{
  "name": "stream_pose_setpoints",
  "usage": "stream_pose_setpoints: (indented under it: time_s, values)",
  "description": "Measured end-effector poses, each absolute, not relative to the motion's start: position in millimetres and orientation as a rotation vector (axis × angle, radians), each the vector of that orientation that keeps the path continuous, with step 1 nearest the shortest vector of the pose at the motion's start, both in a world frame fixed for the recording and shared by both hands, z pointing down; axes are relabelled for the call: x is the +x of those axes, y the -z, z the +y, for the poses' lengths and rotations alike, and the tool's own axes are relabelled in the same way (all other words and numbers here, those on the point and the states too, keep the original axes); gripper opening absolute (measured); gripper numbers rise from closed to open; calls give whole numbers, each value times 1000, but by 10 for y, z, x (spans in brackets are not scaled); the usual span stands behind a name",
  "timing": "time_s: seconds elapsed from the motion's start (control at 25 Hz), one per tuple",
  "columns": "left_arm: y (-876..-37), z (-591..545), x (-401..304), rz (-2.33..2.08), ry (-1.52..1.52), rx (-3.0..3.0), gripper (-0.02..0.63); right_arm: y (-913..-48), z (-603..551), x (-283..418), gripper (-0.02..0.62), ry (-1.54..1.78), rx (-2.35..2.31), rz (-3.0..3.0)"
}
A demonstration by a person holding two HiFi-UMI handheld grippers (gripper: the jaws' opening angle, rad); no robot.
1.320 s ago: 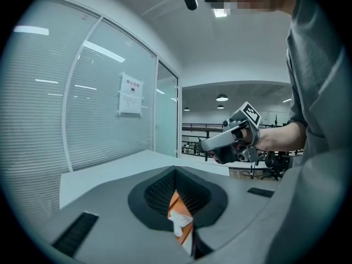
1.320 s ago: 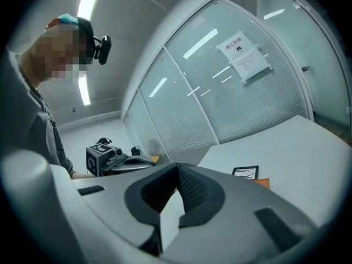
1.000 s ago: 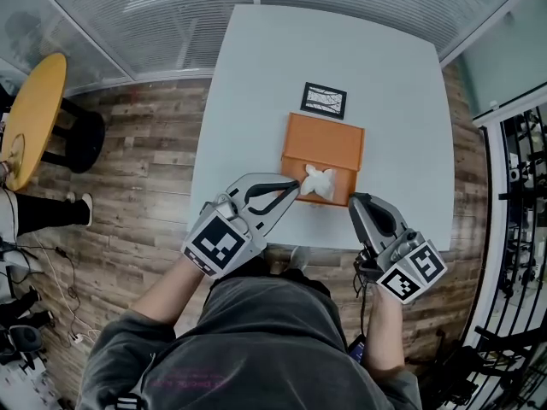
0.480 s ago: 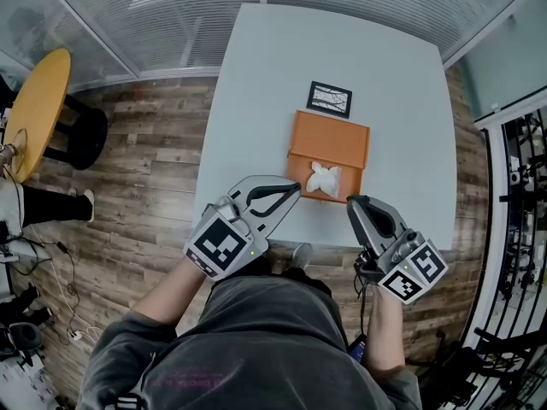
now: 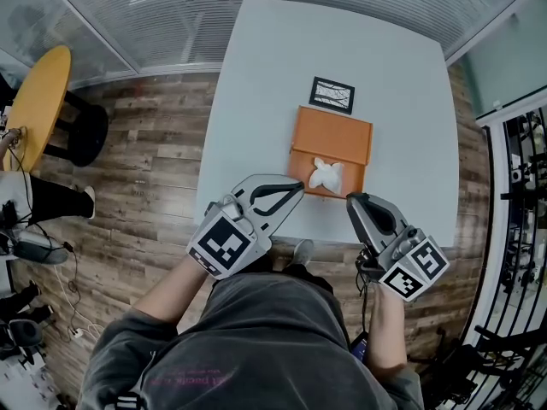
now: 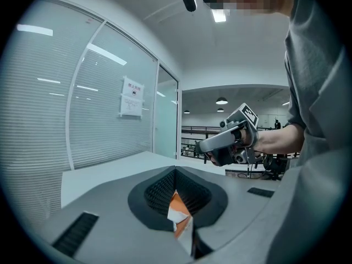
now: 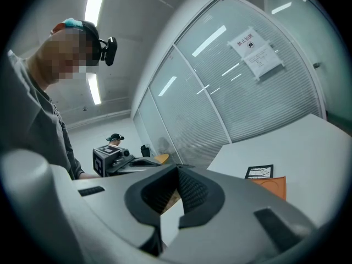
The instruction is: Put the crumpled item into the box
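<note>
A white crumpled item (image 5: 325, 174) lies inside the orange box (image 5: 335, 135), at its near end, on the grey-white table (image 5: 256, 101). My left gripper (image 5: 299, 187) hovers at the box's near left corner, jaws shut with nothing between them, its tip just short of the crumpled item. My right gripper (image 5: 351, 200) hangs at the table's near edge, right of the box, shut and empty. In the left gripper view the jaws (image 6: 176, 172) meet, and a sliver of the orange box (image 6: 177, 204) shows below them. The right gripper view shows shut jaws (image 7: 177, 169) and the box (image 7: 273, 187) beyond.
A black-framed marker card (image 5: 332, 95) lies on the table just beyond the box. A round yellow table (image 5: 34, 109) stands on the wooden floor at the left. Glass walls with blinds run behind the table, and a black rack (image 5: 521, 186) stands at the right.
The left gripper's tip, which was against the crumpled item a second ago, now sits slightly apart from it. The item rests in the box. The right gripper has barely moved.
</note>
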State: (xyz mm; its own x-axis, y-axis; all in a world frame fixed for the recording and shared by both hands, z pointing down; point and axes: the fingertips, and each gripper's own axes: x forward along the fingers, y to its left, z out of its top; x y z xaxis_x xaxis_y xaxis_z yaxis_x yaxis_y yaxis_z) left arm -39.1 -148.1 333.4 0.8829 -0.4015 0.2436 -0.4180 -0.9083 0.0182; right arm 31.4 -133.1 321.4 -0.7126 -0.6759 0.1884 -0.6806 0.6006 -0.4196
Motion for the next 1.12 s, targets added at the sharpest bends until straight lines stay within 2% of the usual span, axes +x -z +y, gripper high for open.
stream_pose_setpoints:
  time_s: [1.12]
  values:
    - [-3369, -1542, -303, -659, -348, 2967, 12, -3285, -1385, 336, -2, -776, 1144, -2779]
